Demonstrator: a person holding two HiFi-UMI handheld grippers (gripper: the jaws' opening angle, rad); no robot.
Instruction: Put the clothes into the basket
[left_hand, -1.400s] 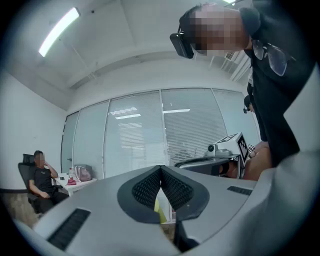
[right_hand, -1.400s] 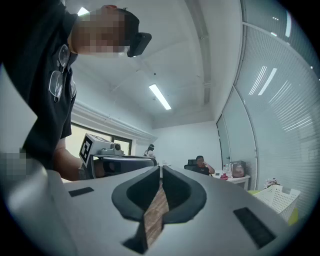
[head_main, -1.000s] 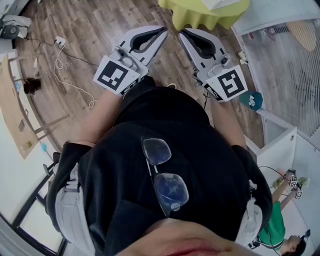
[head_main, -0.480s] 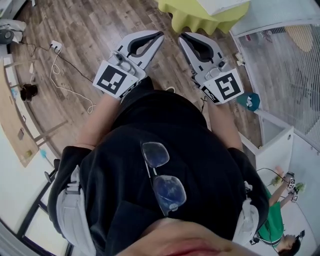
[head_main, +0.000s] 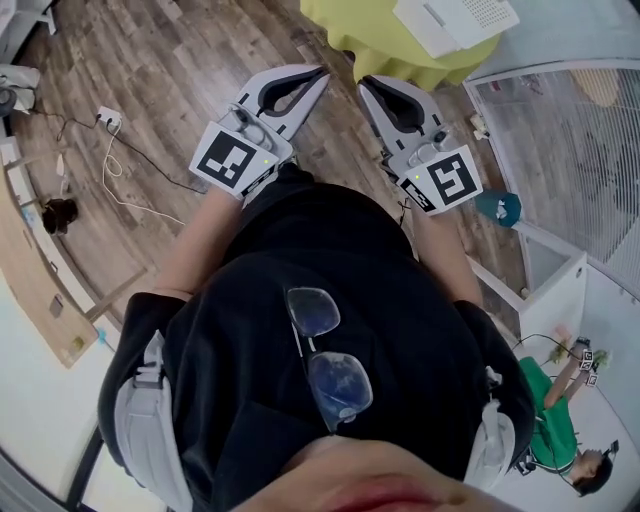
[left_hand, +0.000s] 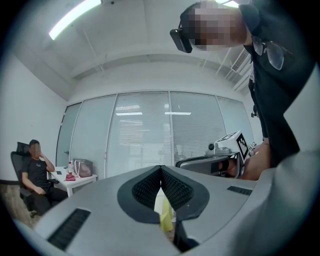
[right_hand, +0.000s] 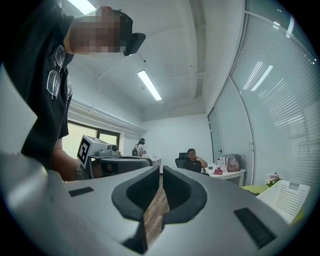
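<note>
A white slatted basket (head_main: 455, 20) rests on a table with a yellow-green cloth (head_main: 375, 40) at the top of the head view; its corner also shows as the basket (right_hand: 286, 197) in the right gripper view. No clothes are visible in any view. My left gripper (head_main: 305, 85) is held in front of my black shirt, pointing toward the table, shut with nothing between the jaws. Beside it my right gripper (head_main: 375, 92) is also shut and empty. The left gripper (left_hand: 160, 171) and right gripper (right_hand: 161, 171) each show pads meeting at the tips.
A power strip with a white cable (head_main: 108, 120) lies on the wood floor at left. A teal object (head_main: 498, 207) and a white cabinet (head_main: 560, 290) stand at right. A person (left_hand: 35, 175) sits at a white desk by the glass wall with blinds.
The head view has shifted so that more of the yellow-green table and the white basket show at the top. Both grippers stay shut and side by side.
</note>
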